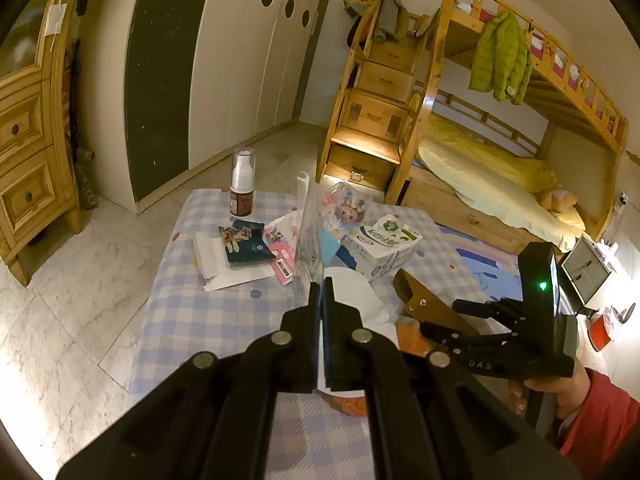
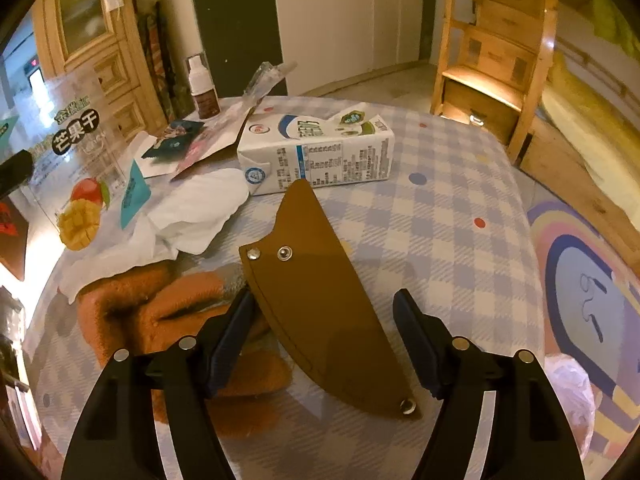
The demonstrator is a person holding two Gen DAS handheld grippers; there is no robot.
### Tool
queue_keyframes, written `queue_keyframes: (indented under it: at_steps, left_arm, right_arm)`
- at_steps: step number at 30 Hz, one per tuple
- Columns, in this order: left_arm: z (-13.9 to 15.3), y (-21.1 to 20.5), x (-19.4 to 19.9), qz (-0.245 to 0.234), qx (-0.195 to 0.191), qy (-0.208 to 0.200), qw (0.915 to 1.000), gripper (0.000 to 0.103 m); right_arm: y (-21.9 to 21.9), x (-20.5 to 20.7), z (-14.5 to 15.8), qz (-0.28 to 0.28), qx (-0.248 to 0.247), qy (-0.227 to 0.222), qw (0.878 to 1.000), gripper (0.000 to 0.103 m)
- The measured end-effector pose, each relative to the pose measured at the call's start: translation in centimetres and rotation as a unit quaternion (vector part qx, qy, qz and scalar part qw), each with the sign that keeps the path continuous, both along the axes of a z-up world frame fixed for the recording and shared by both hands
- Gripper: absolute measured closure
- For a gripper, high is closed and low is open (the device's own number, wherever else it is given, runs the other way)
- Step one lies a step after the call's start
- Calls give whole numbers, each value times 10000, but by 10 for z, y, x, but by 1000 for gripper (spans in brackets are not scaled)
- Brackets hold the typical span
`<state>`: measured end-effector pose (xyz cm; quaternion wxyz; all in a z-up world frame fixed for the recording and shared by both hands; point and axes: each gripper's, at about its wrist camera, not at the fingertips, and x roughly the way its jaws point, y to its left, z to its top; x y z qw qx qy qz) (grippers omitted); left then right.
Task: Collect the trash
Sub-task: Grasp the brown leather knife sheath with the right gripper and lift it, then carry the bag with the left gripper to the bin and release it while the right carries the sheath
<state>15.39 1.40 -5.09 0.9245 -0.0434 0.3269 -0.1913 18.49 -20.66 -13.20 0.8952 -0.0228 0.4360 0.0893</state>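
Observation:
On the blue checked tablecloth (image 2: 440, 200) lies a brown leather sheath (image 2: 320, 300) with metal studs. My right gripper (image 2: 326, 320) stands open astride it: the left finger sits at its edge, the right finger is apart from it. The left wrist view shows that gripper (image 1: 448, 320) over the sheath (image 1: 416, 300). My left gripper (image 1: 322, 286) is shut on a clear mango snack bag (image 1: 306, 216), which stands up from its tips; the bag (image 2: 80, 168) fills the left of the right wrist view. A milk carton (image 2: 320, 152) and crumpled white paper (image 2: 200, 208) lie nearby.
An orange cloth (image 2: 160, 320) lies under the sheath's left side. A pump bottle (image 1: 242, 188), a dark packet (image 1: 244, 242) and papers sit at the table's far end. A wooden bunk bed (image 1: 500, 120) and a dresser (image 1: 28, 160) flank the table. A plastic bag (image 2: 568, 384) hangs at the right.

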Motion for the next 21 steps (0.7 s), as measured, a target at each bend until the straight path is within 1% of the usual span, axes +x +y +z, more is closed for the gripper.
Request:
queue_keyframes:
  at_steps: [2,5,7,8,10,13,17,21]
  left_arm:
    - [-1,0,-1,18,8,32,10000,103]
    - [-1,1,-4,39,30,65,10000,103]
    - [1,1,-6,46,37,55,10000,103]
    - [3,2,-10,40,42,29,10000,103]
    - [7,1,-13,19,27,-12,10000,103]
    - [19,-4,-24,-90,-4,-153,9998,103]
    - [37,-21,-46,-402,-110,-343,9985,103]
    - [46,-42,-64,-767,-241,-389,9960,103]
  right_arm:
    - [0,-3,1,39,2,-6,10000,41]
    - [-1,-12,1,32,-31,-22,10000,45]
    - [-6,-21,5,-172,17,-75,9998,48]
    - [-9,-25,8,-272,47,-110,9996,52]
    - [-19,-38,21,-498,231,-281,9981,53]
    - [-29,-59,42,-656,406,-547,9955,53]
    - [-32,-92,68,-747,517,-841,9923,53]
    - [-37,-125,85,-848,655,-1010,9891,53]
